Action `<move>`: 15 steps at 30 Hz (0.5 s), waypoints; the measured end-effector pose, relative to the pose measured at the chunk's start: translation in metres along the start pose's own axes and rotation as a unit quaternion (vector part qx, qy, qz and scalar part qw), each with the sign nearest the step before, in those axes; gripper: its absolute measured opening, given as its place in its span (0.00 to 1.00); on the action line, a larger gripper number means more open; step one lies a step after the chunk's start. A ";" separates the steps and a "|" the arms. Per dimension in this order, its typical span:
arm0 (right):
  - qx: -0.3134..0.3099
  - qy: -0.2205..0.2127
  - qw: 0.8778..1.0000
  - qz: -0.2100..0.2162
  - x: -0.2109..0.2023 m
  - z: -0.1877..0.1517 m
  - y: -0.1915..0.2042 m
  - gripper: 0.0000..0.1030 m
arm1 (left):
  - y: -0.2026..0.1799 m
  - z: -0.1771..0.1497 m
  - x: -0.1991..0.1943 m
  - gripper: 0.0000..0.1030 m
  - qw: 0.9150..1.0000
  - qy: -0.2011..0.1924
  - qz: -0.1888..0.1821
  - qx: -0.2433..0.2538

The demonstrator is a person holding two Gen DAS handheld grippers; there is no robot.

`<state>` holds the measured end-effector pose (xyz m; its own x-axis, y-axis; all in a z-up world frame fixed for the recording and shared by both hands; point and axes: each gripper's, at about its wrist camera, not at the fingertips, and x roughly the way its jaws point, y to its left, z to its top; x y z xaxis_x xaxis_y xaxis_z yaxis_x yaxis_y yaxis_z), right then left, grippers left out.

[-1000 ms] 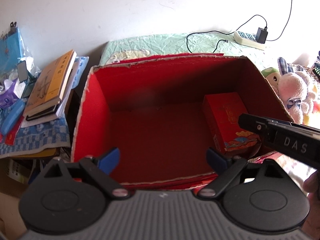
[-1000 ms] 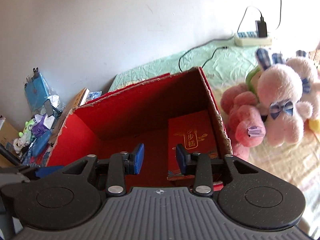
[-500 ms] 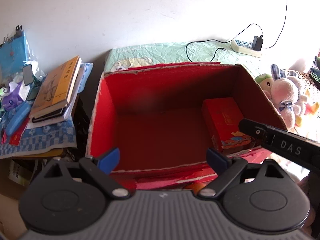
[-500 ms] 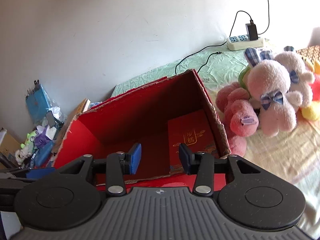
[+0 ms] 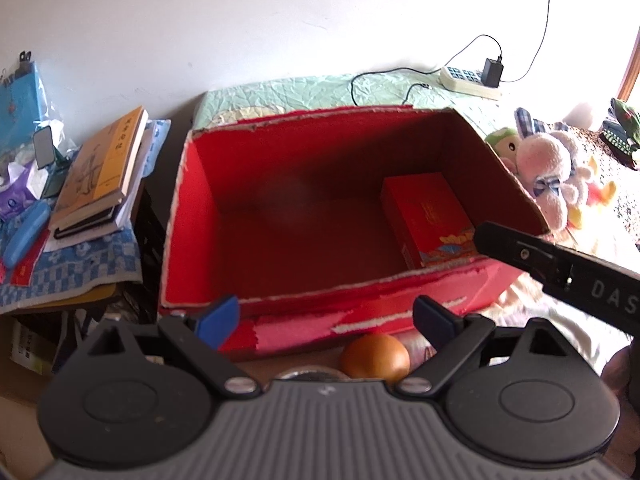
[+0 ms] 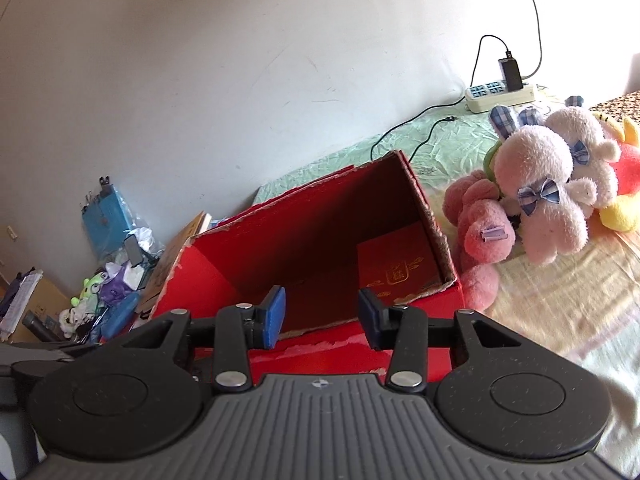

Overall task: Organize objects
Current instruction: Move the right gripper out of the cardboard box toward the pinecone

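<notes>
An open red cardboard box point(image 5: 188, 216) stands ahead of both grippers; it also shows in the right wrist view point(image 6: 200, 276). A smaller red gift box point(image 5: 428, 216) lies flat inside at its right end, also seen in the right wrist view point(image 6: 400, 264). My left gripper point(image 5: 326, 316) is open and empty, in front of the box's near wall. An orange point(image 5: 375, 357) lies just below it. My right gripper point(image 6: 322, 318) is open and empty, near the box's front right corner; its body point(image 5: 560, 268) crosses the left wrist view.
A stack of books point(image 5: 100, 172) and clutter lie on a checked cloth to the left. Several plush toys point(image 6: 536, 196) sit on the bed right of the box. A power strip point(image 6: 500, 96) with cables lies by the wall.
Both grippers have pulled back and up from the box. The right gripper's jaws have opened wider. The orange has come into view below the left gripper.
</notes>
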<state>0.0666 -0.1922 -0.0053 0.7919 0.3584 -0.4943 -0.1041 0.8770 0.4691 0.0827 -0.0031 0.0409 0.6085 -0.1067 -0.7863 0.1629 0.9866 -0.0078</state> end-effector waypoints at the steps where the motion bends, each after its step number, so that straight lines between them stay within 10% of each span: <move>1: 0.001 0.002 1.000 0.005 -0.001 -0.002 -0.001 0.42 | 0.000 -0.002 0.000 0.91 1.000 0.002 -0.003 0.001; 15: 0.045 0.099 0.992 0.056 0.004 -0.032 -0.023 0.36 | 0.000 -0.043 0.002 0.91 0.989 0.019 -0.137 0.051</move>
<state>0.0527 -0.2007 -0.0417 0.6432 0.5160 -0.5657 -0.1241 0.7993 0.5880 0.0505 0.0018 0.0128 0.5013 -0.3620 -0.7859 0.3968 0.9033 -0.1629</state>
